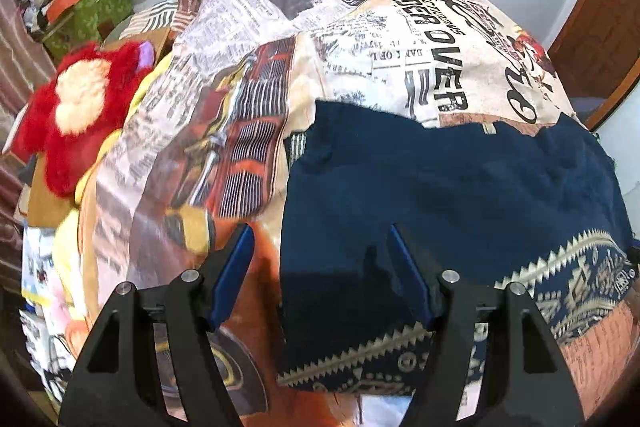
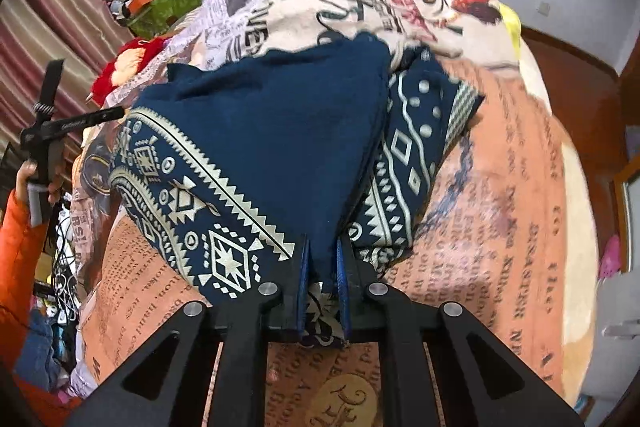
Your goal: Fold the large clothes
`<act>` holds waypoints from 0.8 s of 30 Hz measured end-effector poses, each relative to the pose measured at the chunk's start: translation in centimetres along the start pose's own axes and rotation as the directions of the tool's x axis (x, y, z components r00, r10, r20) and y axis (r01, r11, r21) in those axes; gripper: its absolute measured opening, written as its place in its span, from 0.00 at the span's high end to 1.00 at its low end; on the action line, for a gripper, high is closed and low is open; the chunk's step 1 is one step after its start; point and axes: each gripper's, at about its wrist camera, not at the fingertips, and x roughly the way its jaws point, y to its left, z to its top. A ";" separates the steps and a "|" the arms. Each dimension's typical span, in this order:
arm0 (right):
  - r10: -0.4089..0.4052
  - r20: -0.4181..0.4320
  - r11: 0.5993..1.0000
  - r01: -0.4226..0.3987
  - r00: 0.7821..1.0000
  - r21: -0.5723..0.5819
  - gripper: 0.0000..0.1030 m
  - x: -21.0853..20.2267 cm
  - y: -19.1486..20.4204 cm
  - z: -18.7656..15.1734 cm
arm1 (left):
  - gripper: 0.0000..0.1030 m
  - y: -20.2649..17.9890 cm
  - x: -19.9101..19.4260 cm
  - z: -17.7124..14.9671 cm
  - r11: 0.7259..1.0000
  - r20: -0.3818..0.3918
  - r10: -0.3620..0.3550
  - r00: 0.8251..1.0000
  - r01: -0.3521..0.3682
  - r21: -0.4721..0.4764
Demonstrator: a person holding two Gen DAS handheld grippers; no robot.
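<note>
Bed with newspaper-print cover (image 1: 248, 27) carries the navy patterned knit garment (image 2: 280, 131), partly folded. Your right gripper (image 2: 323, 263) fingers pinch its near edge; left gripper (image 1: 320, 275) fingers spread, empty. Lift evenly, align edges.

Navy garment (image 1: 460, 195) w/ cream zigzag trim spread on bed's newsprint-pattern cover (image 1: 248, 75), left tool (image 1: 322, 259) above garment's left edge, blue pads wide apart w/ nothing between, red plush toy (image 1: 80, 115) well left of garment
</note>
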 end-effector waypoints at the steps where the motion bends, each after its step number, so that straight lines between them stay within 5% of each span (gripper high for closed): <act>1: -0.008 -0.003 1.000 0.008 1.000 -0.012 0.91 -0.4 0.1 0.3 | 0.34 -0.3 0.2 0.4 1.000 0.001 -0.003 1.000 0.003 0.009; 6: -0.066 0.050 0.997 0.068 0.997 -0.029 0.86 -1.9 -0.4 3.4 | 0.34 -3.0 1.4 2.7 0.997 0.020 -0.013 1.000 0.011 0.080; 13: -0.085 0.106 0.996 0.080 0.991 0.048 0.59 1.7 -2.8 10.1 | 0.34 -6.6 5.0 3.8 0.989 -0.037 -0.051 0.998 0.056 0.135; 24: -0.044 0.052 0.997 0.041 0.998 0.068 0.59 7.9 -3.6 11.9 | 0.34 -9.2 7.4 3.1 0.979 -0.057 -0.003 0.998 0.015 0.205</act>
